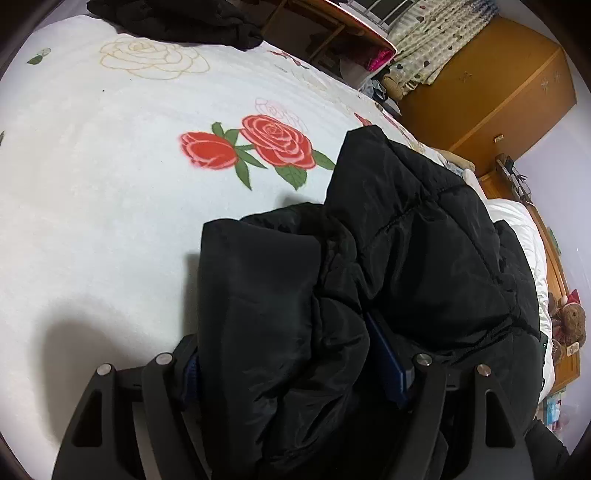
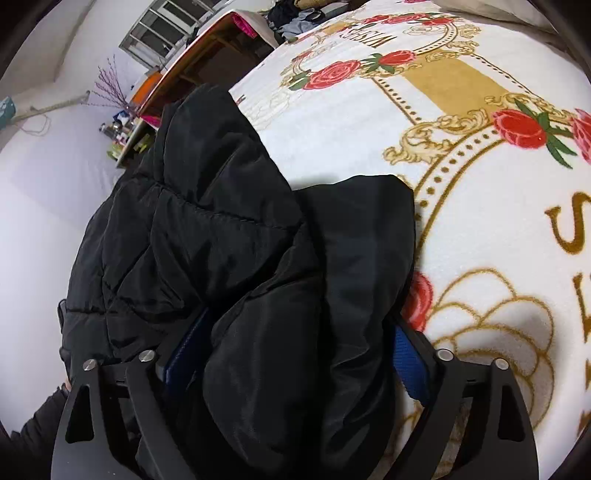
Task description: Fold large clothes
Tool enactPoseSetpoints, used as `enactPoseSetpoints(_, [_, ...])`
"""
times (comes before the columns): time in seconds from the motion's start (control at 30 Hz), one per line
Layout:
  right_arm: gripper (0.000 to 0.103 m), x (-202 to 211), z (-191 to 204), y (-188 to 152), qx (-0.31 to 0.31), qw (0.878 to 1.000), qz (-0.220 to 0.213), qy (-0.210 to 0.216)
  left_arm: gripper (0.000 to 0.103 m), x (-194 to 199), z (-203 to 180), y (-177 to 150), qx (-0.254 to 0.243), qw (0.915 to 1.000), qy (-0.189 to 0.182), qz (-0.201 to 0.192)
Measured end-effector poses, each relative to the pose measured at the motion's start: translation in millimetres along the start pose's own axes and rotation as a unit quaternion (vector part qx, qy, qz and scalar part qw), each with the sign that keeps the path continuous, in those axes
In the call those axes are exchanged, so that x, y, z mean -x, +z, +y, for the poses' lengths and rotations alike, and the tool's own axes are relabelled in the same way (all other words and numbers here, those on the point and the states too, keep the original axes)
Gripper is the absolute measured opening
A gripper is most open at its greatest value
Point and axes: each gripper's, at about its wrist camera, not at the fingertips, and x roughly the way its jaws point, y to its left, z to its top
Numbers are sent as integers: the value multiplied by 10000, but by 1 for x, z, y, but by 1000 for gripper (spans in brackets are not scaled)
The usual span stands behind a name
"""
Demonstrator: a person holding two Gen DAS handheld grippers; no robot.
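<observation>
A black padded jacket (image 1: 406, 236) is bunched up over a white blanket with red roses (image 1: 110, 206). My left gripper (image 1: 291, 365) is shut on a thick fold of the jacket; the cloth fills the gap between its blue-padded fingers (image 1: 388, 365) and hides the tips. The jacket also shows in the right wrist view (image 2: 229, 229), over the same blanket (image 2: 480, 206). My right gripper (image 2: 291, 354) is shut on another bunch of it, with blue pads (image 2: 408, 354) on either side of the cloth.
Another dark garment (image 1: 177, 22) lies at the far side of the bed. A wooden wardrobe (image 1: 491, 92), a curtain (image 1: 436, 40) and a teddy bear (image 1: 570, 325) stand beyond the bed. A desk (image 2: 207, 48) with clutter stands by the window (image 2: 166, 26).
</observation>
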Motion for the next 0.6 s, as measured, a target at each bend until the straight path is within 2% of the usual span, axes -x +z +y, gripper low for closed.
enactPoseSetpoints(0.1, [56,10,5,-2,24,9999,-109,113,78,0,-1,-2,-40,9999,-16,97])
enactPoseSetpoints(0.17, [53,9,5,-4,18,9999,-98,62,74,-1,-6,-3,-180,9997,81,107])
enactPoseSetpoints(0.27, [45,7,14,-1,40,9999,-110,-120,58,1,-20,-5,-461,9980,430,1])
enactPoseSetpoints(0.33, [37,12,25,1,94,9995,-182,-261,42,6,-36,-6,-712,9946,756,-87])
enactPoseSetpoints(0.4, [29,21,38,1,197,9985,-219,-451,35,13,-48,-6,-873,9909,1012,-158])
enactPoseSetpoints(0.5, [22,38,55,2,353,9966,-302,-682,30,28,-60,-9,-962,9873,1224,-318])
enactPoseSetpoints(0.6, [18,52,68,3,527,9945,-359,-826,29,46,-65,-11,-974,9863,1245,-464])
